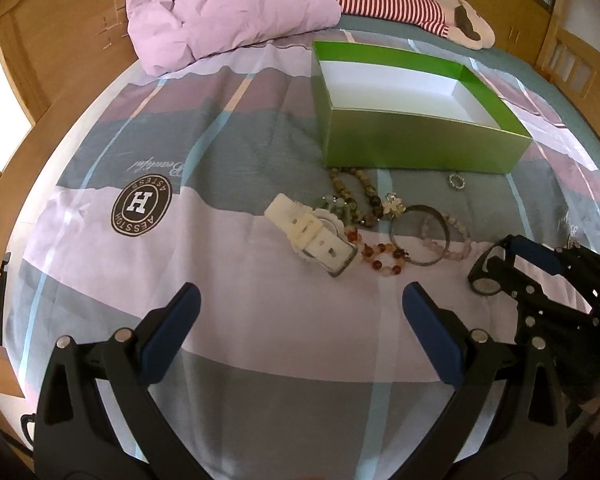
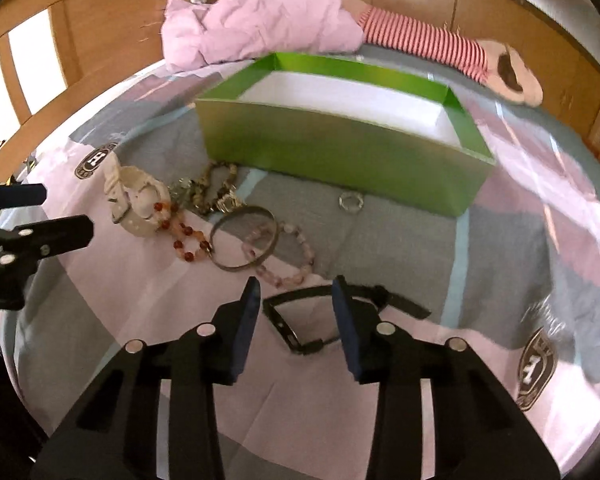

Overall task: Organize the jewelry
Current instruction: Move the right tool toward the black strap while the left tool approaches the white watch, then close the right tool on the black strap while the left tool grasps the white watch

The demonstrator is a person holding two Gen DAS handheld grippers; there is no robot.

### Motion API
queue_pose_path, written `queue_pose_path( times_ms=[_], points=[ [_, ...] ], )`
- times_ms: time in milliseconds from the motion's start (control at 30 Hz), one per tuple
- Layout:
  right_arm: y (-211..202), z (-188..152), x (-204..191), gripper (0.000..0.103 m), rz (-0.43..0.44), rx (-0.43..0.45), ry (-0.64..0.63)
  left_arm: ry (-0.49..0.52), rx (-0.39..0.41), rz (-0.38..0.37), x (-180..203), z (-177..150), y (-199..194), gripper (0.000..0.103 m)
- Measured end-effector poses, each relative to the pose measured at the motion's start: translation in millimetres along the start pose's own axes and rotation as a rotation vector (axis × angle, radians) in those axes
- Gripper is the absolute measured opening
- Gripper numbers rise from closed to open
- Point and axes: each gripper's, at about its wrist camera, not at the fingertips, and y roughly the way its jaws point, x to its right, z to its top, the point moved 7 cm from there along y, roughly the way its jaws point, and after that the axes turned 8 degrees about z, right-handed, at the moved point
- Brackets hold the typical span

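The left gripper [image 1: 300, 300] hangs spread over bare bedsheet [image 1: 228, 320]. The right gripper [image 2: 296, 292] straddles the black watch [image 2: 300, 336], its fingers not visibly pinching it. The green box [image 2: 340, 152] sits at twelve o'clock.

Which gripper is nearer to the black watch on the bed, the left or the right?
Right. The right gripper has its fingers on either side of the black watch. The left gripper hangs open over bare bedspread, off to the side of it.
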Motion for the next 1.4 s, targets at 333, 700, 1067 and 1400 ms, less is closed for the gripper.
queue_pose_path(
  times_ms=[333,700,1067,1400],
  points=[
    [34,-24,-2,0.01,0.028,-0.147,-0.014,0.005,-0.021,-0.011,1,-1,5,0.1],
    [-21,0,-7,0.008,0.018,0.019,0.043,-0.051,-0.046,-0.06,4,6,33,0.094],
    [-24,-5,-6,0.008,0.053,0.01,0.05,-0.168,-0.069,-0.129,18,19,53,0.028],
    [-52,-2,7,0.008,0.052,0.084,0.122,-0.12,0.047,-0.234,33,26,8,0.009]
  ],
)
